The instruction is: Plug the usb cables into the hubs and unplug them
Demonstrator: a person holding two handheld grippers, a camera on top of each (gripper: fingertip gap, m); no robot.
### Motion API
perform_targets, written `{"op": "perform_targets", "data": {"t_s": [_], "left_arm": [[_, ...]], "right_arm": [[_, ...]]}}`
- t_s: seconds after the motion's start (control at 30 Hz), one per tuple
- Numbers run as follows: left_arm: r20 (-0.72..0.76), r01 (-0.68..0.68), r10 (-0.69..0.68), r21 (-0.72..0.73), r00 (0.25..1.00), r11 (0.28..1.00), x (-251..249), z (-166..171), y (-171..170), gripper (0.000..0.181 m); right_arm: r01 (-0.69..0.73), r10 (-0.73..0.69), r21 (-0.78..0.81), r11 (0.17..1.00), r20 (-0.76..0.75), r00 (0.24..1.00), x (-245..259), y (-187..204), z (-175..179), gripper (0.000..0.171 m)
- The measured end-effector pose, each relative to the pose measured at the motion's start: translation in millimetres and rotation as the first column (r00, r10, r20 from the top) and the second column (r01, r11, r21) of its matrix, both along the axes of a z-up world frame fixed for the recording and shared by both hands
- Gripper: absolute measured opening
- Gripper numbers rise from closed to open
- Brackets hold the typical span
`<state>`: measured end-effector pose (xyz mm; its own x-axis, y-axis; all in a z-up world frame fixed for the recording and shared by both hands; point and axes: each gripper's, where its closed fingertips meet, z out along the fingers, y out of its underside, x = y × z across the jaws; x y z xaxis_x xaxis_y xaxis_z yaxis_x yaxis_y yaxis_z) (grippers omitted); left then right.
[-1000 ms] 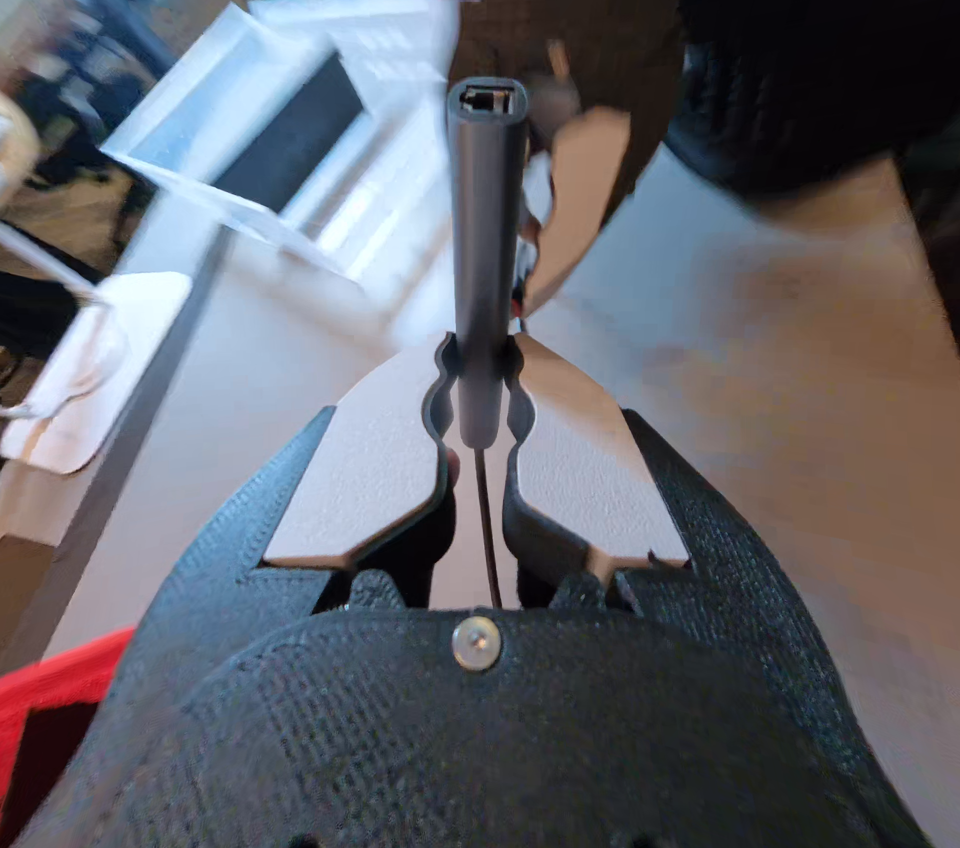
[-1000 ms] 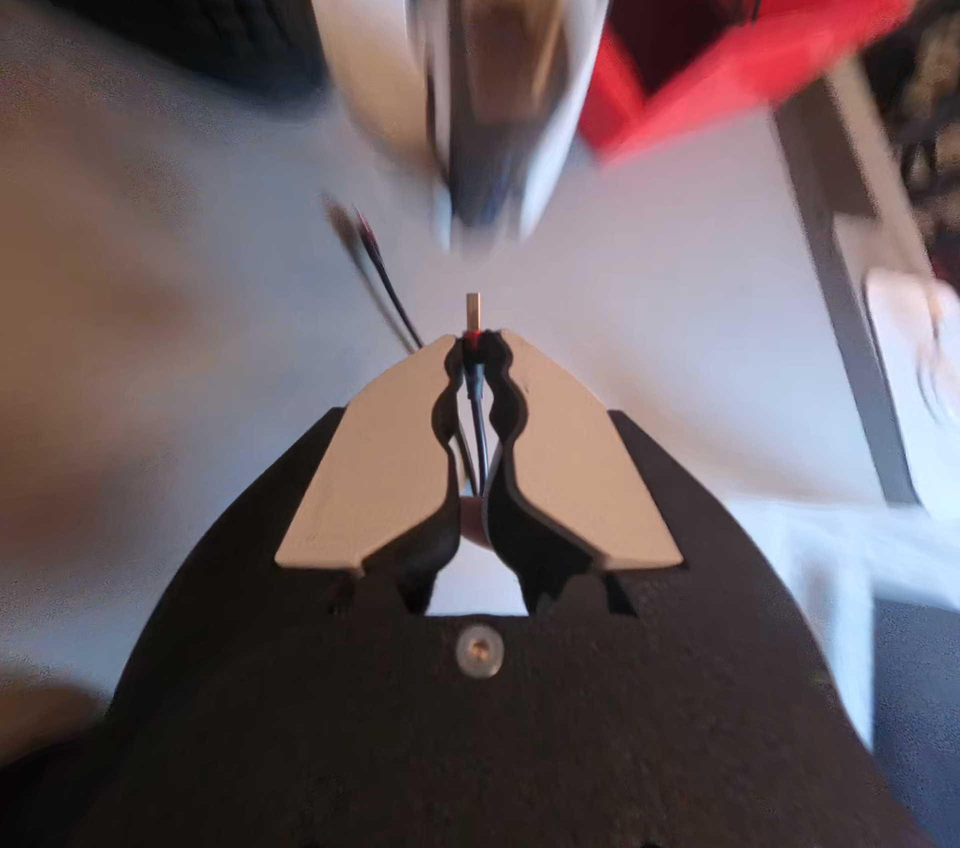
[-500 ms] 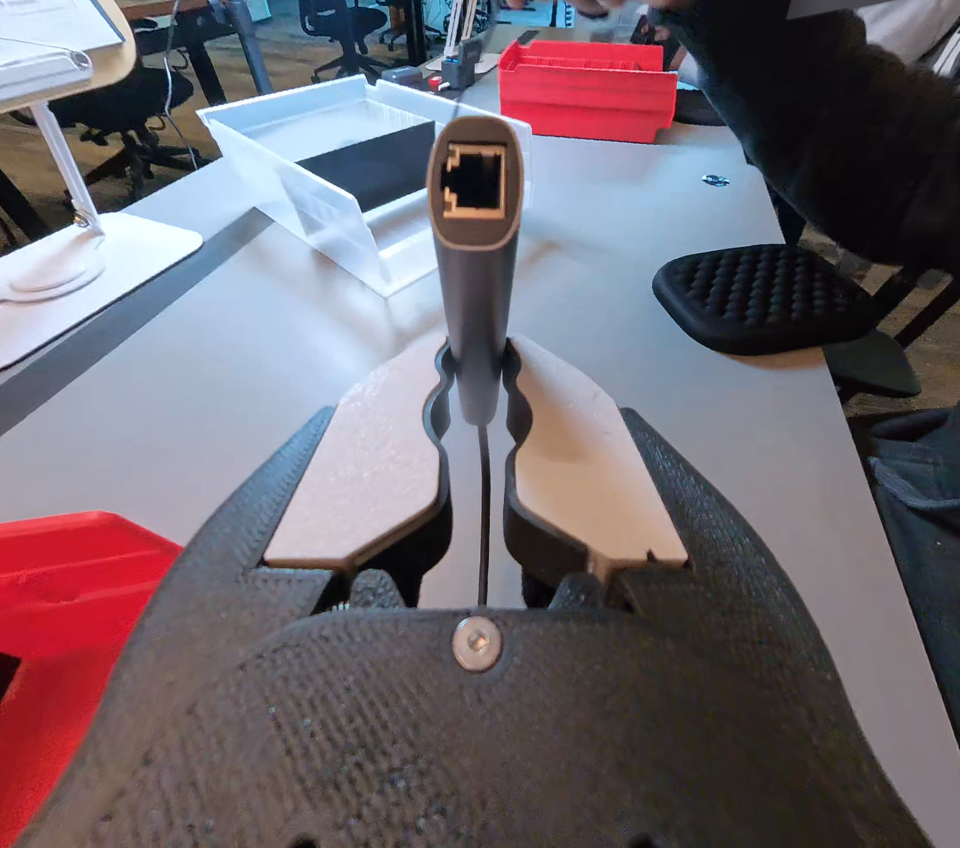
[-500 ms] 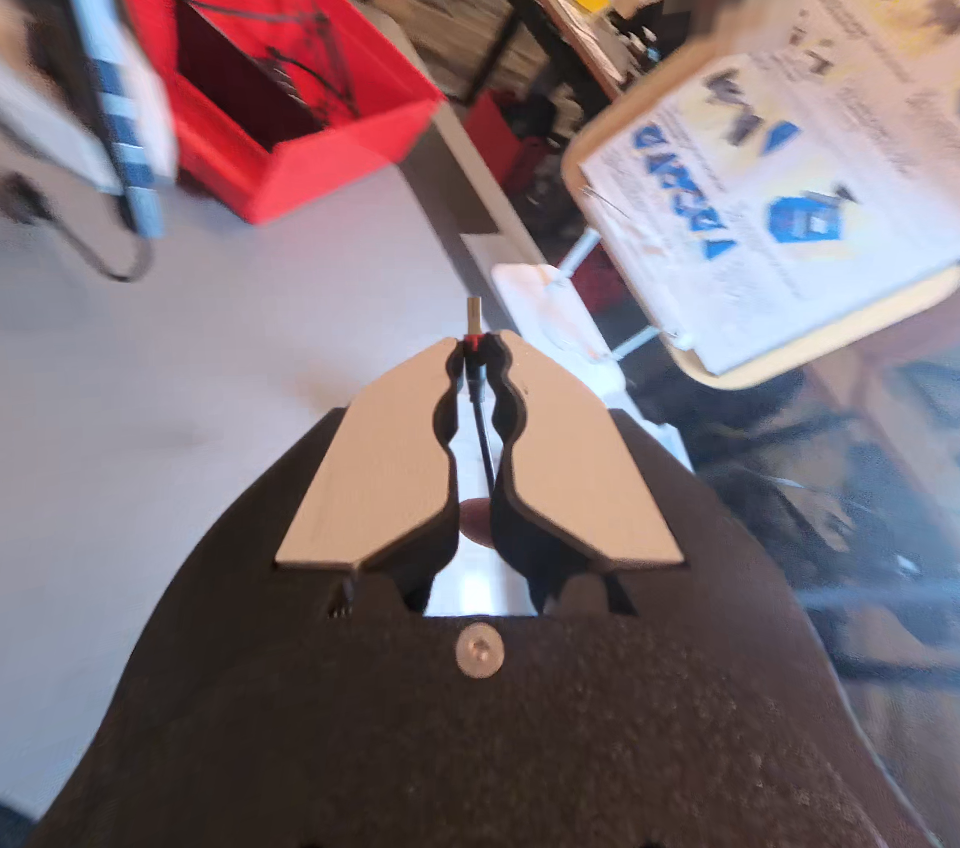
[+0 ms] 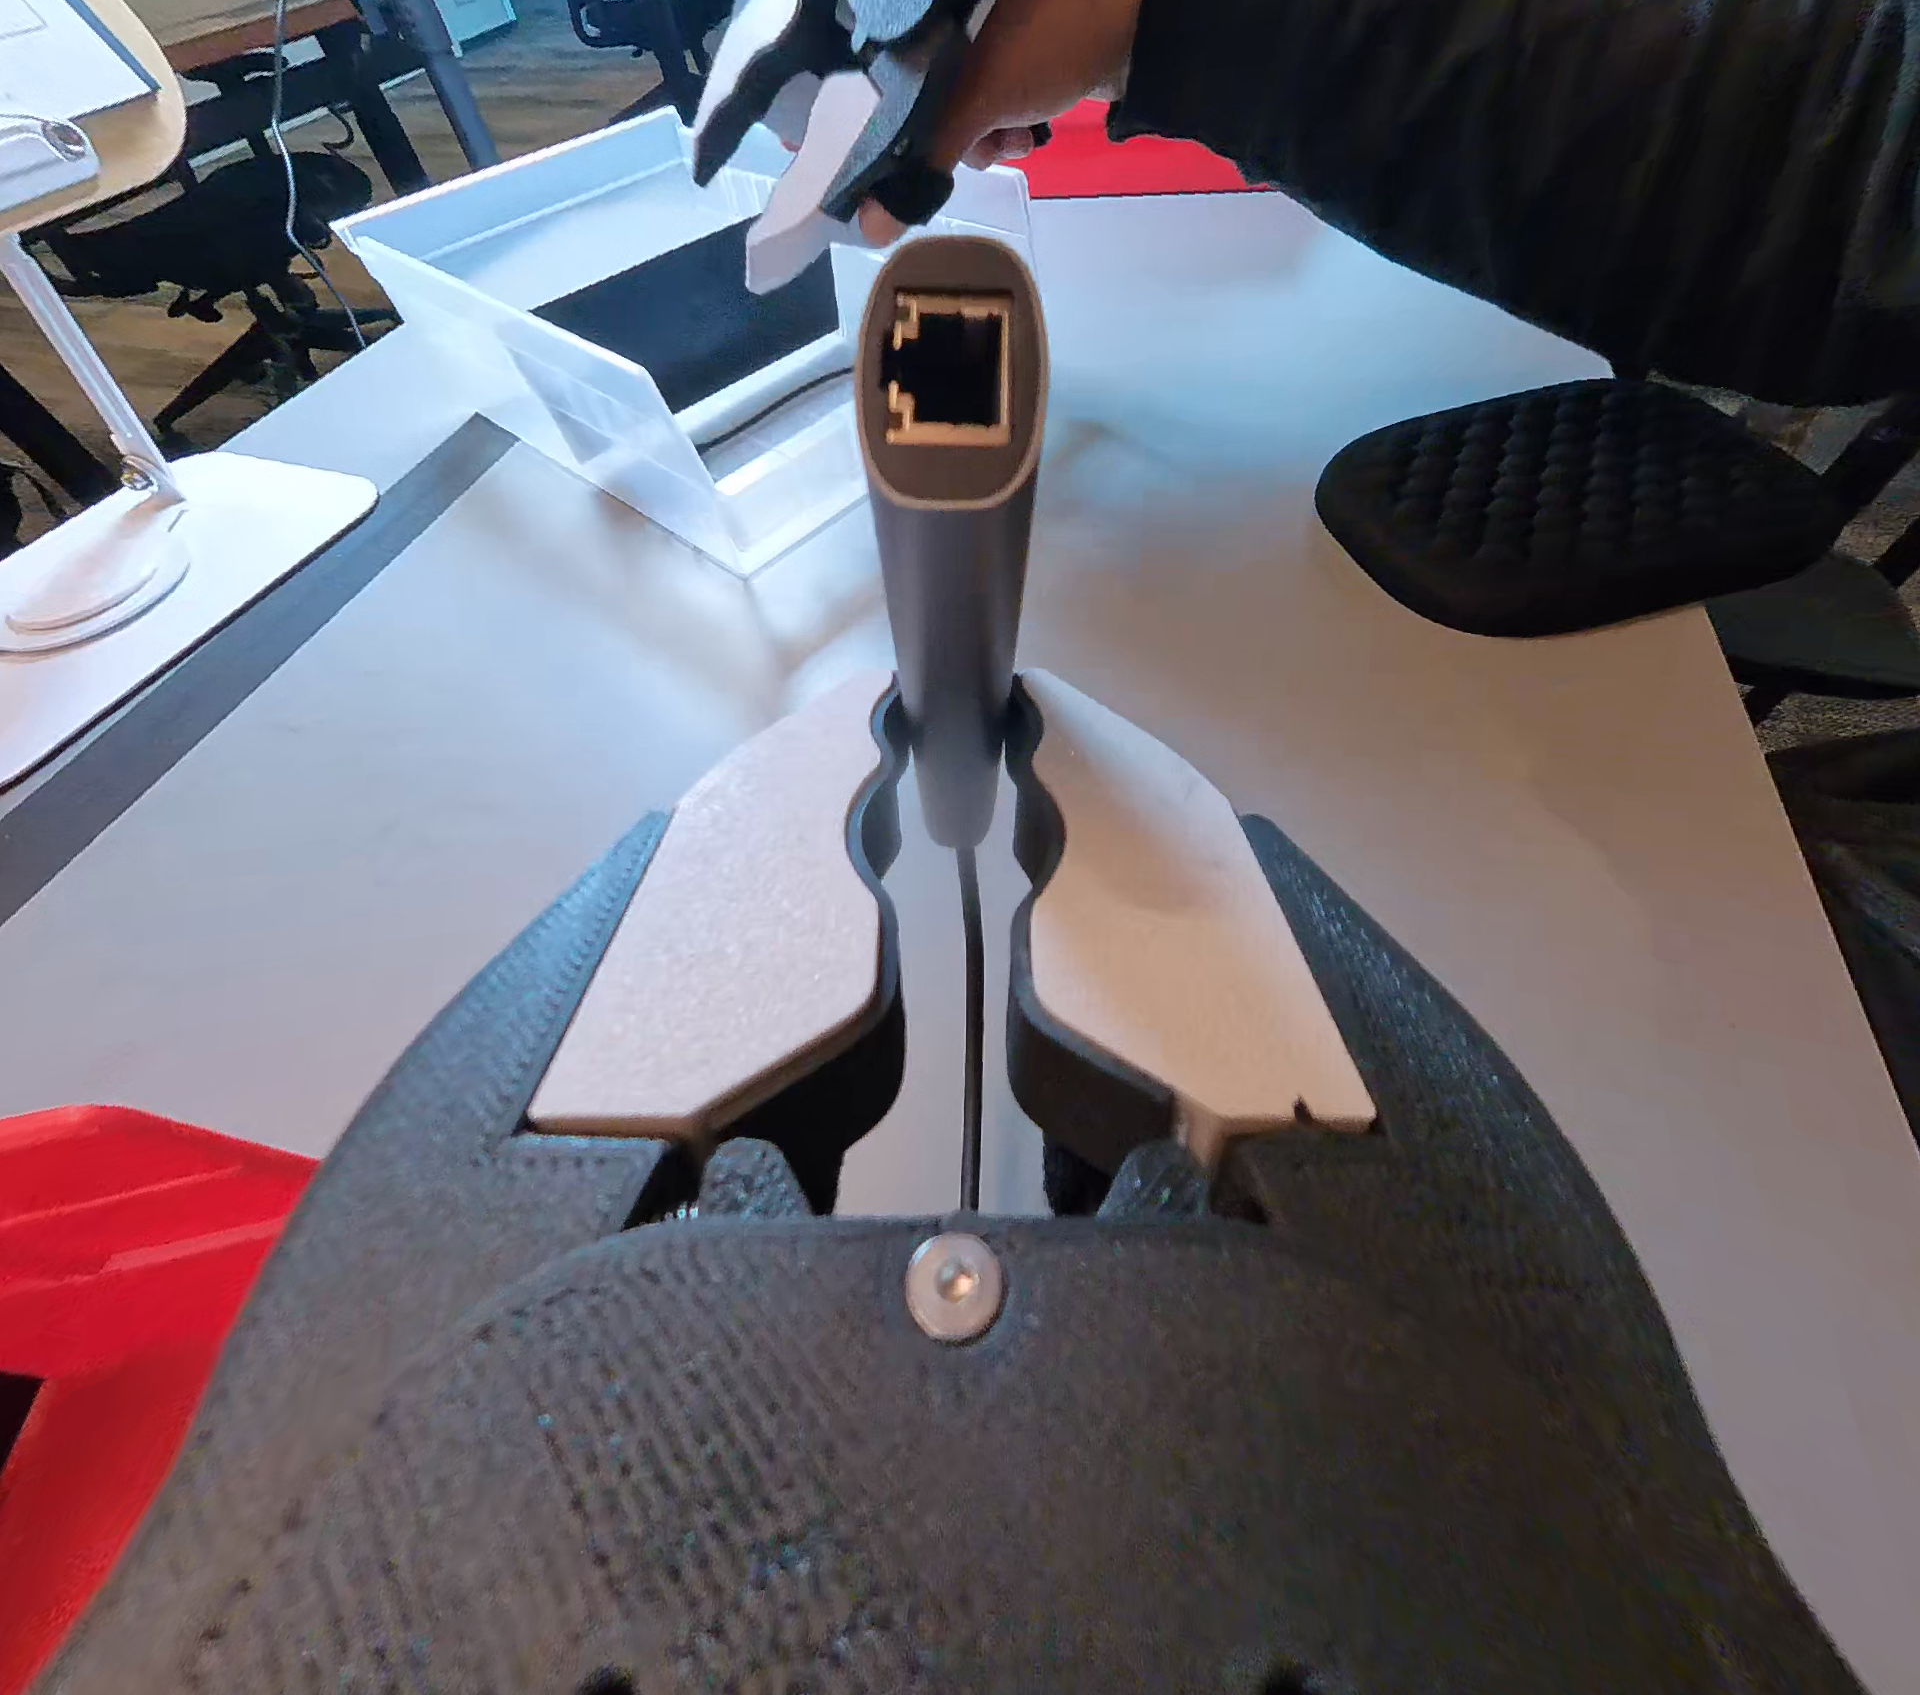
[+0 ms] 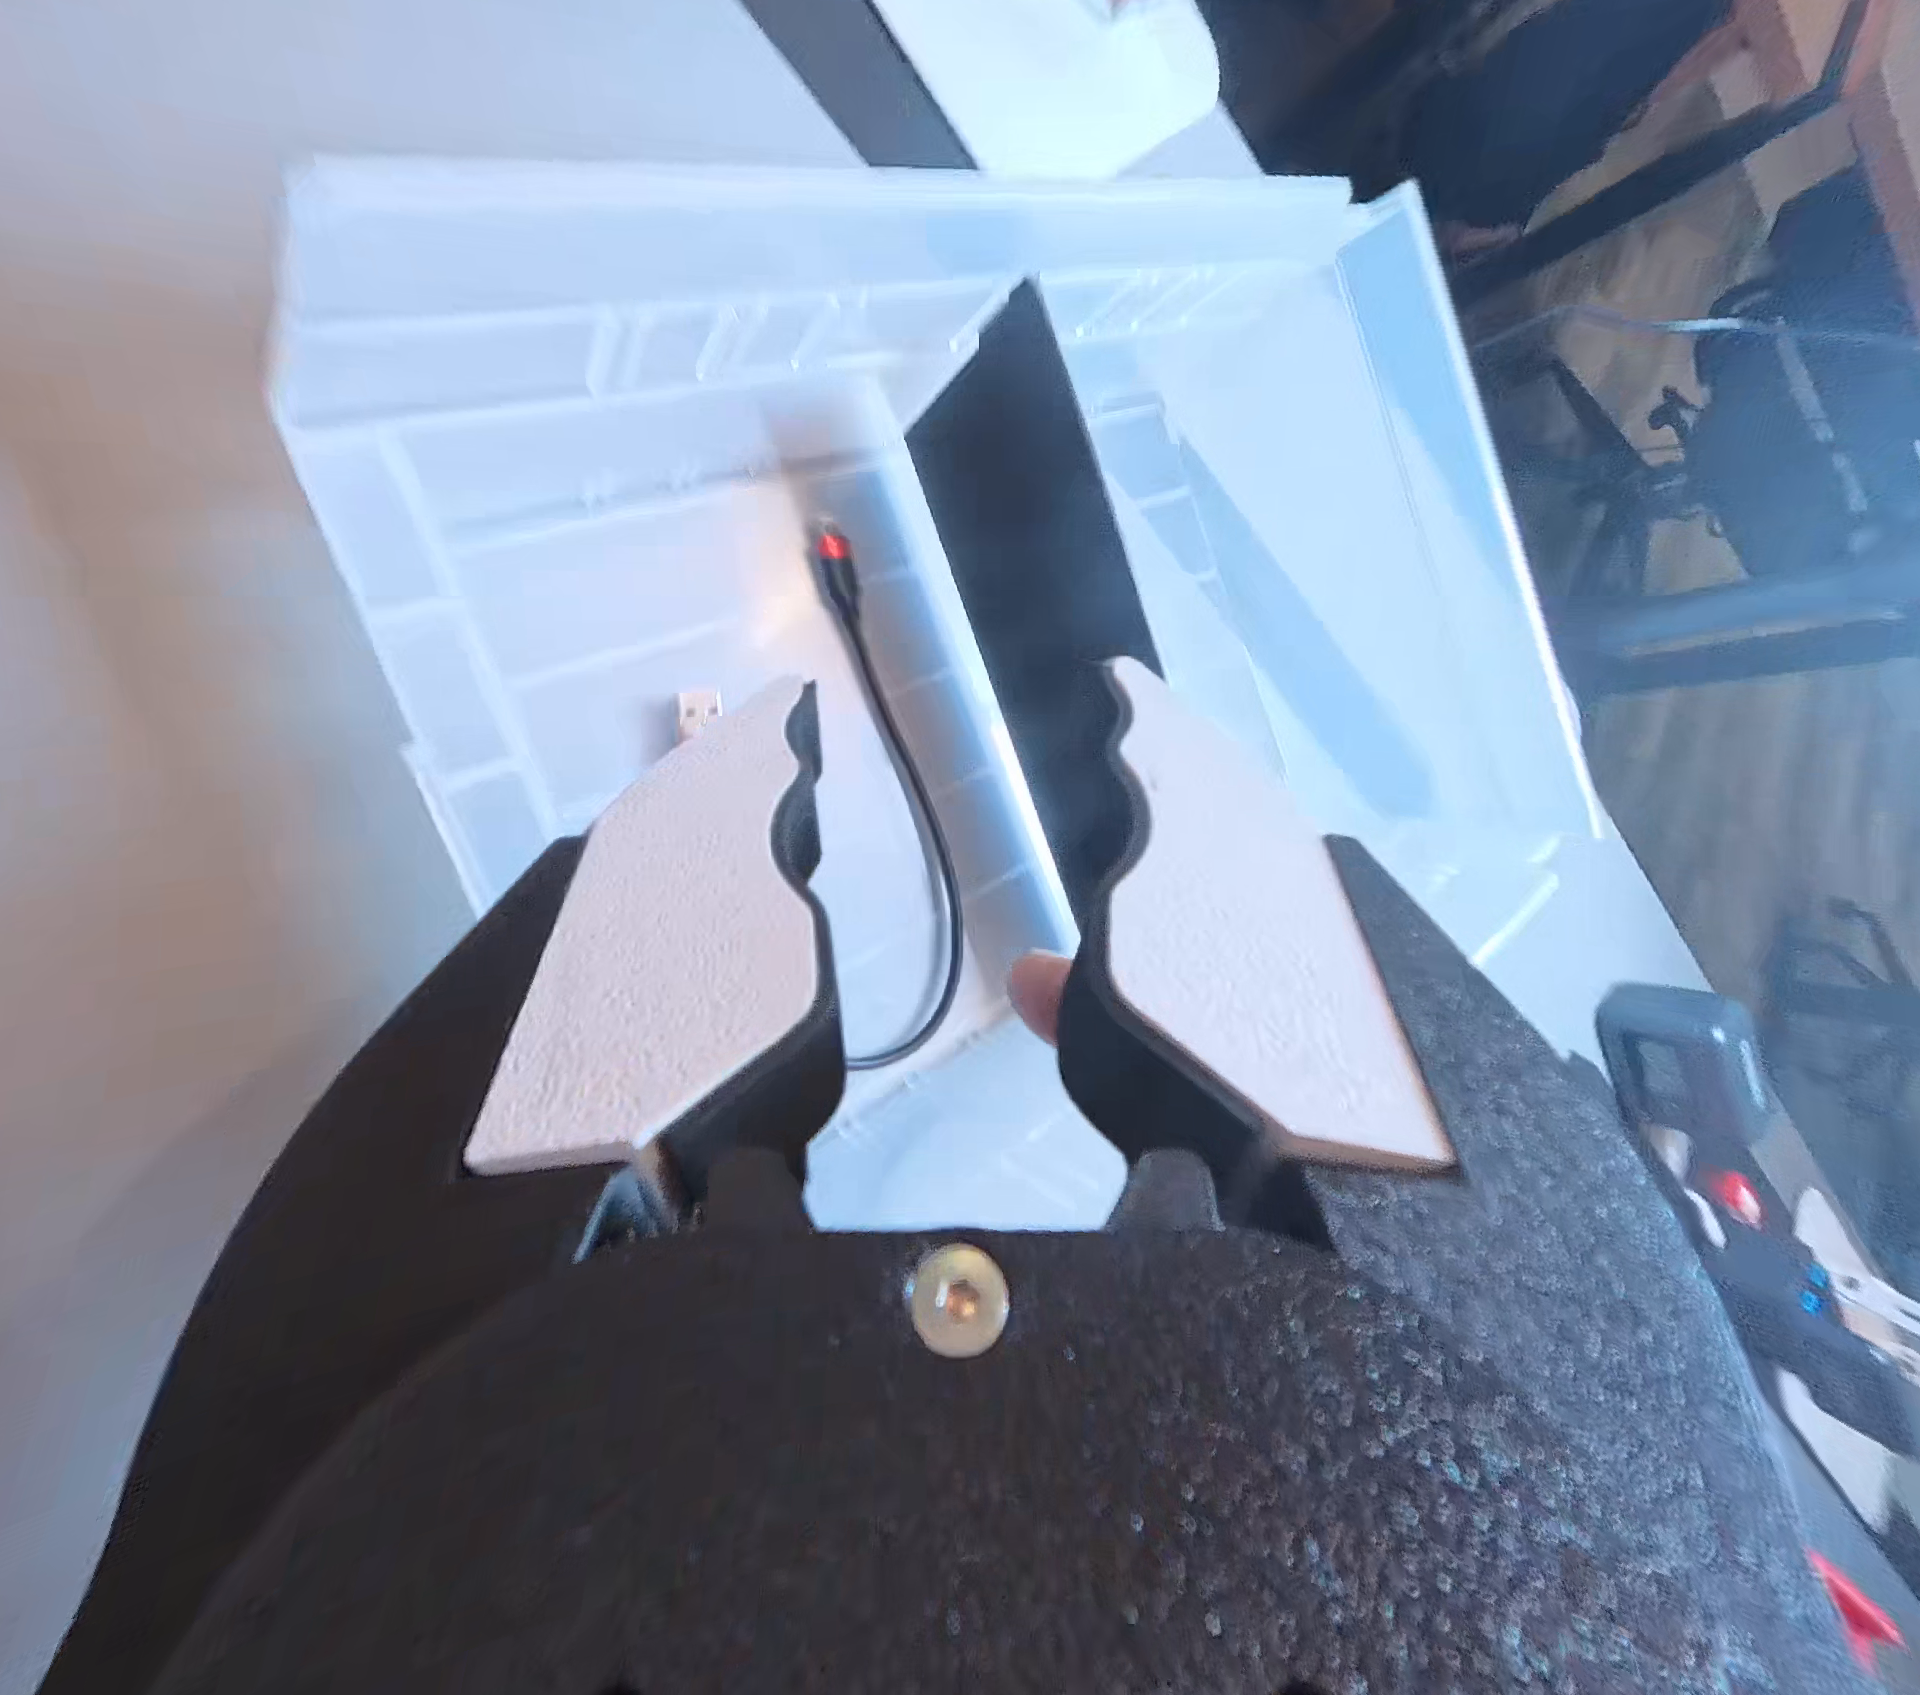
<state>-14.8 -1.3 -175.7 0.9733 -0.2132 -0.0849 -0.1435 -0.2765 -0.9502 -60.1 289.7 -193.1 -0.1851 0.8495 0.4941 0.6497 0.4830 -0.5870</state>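
The left gripper (image 5: 956, 710) is clenched on the narrow end of a dark grey hub (image 5: 951, 502), which stands up out of the fingers with its square network socket facing the camera; the thin black lead (image 5: 969, 1022) of the hub runs back between the fingers. No cable is plugged into any part of the hub that shows. Beyond the hub, on the white table (image 5: 416, 762), stands a clear plastic tray (image 5: 582, 398) with a black mat inside it. Above the tray, and just behind the top of the hub, hangs the right gripper (image 5: 764, 211), held by a hand (image 5: 1049, 35) in a dark sleeve; its fingers are spread apart and hold nothing. From its own camera the right gripper (image 6: 961, 700) looks straight down into the tray (image 6: 644, 263), and there lies the usb cable (image 6: 914, 814): its red-tipped end points to the far wall of the tray, and its metal plug (image 6: 694, 712) rests close to the left finger. I judge that this cable is finished with and put away in the tray. What is left, as far as one can see, is to put the hub down or to bring another cable to it; other hubs or cables I cannot find here.
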Motion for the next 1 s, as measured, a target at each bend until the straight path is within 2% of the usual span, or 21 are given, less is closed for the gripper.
{"op": "perform_targets", "data": {"t_s": [0.07,0.13,0.2,0.3,0.4,0.5,0.6,0.7,0.83,1.0], "left_arm": [[0.004,0.001,-0.001,0.001,1.0,1.0,0.3,-0.2,0.7,0.017],[0.015,0.004,-0.004,0.003,1.0,1.0,1.3,-0.4,1.2,0.017],[0.024,0.007,-0.008,0.013,1.0,1.0,2.7,1.0,1.8,0.017],[0.052,0.032,-0.034,0.046,0.998,0.998,8.4,6.7,2.5,0.017],[0.082,0.069,-0.075,0.072,0.994,0.995,17.6,12.5,2.7,0.017],[0.093,0.1,-0.11,0.105,0.99,0.989,26.1,18.7,1.8,0.017],[0.094,0.1,-0.114,0.141,0.989,0.985,26.7,25.6,-1.6,0.017],[0.122,0.066,-0.09,0.188,0.988,0.98,19.8,36.0,-5.6,0.02],[0.189,-0.014,-0.034,0.248,0.981,0.969,-1.7,51.6,-13.8,0.029],[0.271,-0.072,-0.011,0.295,0.963,0.953,-18.9,59.7,-19.6,0.028]], "right_arm": [[-0.062,0.058,-0.043,0.997,-0.092,0.994,-1.5,-21.4,19.1,0.052],[-0.204,0.181,-0.134,0.97,-0.17,0.969,1.2,-63.9,35.8,0.053],[-0.404,0.355,-0.238,0.883,-0.221,0.908,12.9,-122.3,44.7,0.054],[-0.647,0.596,-0.335,0.685,-0.254,0.762,42.9,-208.8,40.1,0.053],[-0.746,0.705,-0.362,0.559,-0.266,0.657,59.8,-266.4,26.3,0.049],[-0.782,0.746,-0.379,0.495,-0.276,0.606,63.9,-300.3,16.6,0.039],[-0.791,0.744,-0.387,0.474,-0.305,0.595,60.8,-309.9,19.2,0.018],[-0.799,0.749,-0.365,0.478,-0.307,0.588,60.0,-303.7,32.4,0.017],[-0.782,0.726,-0.277,0.558,-0.293,0.622,51.8,-272.2,71.0,0.017],[-0.691,0.656,-0.117,0.713,-0.237,0.717,29.4,-202.8,131.1,0.017]]}}
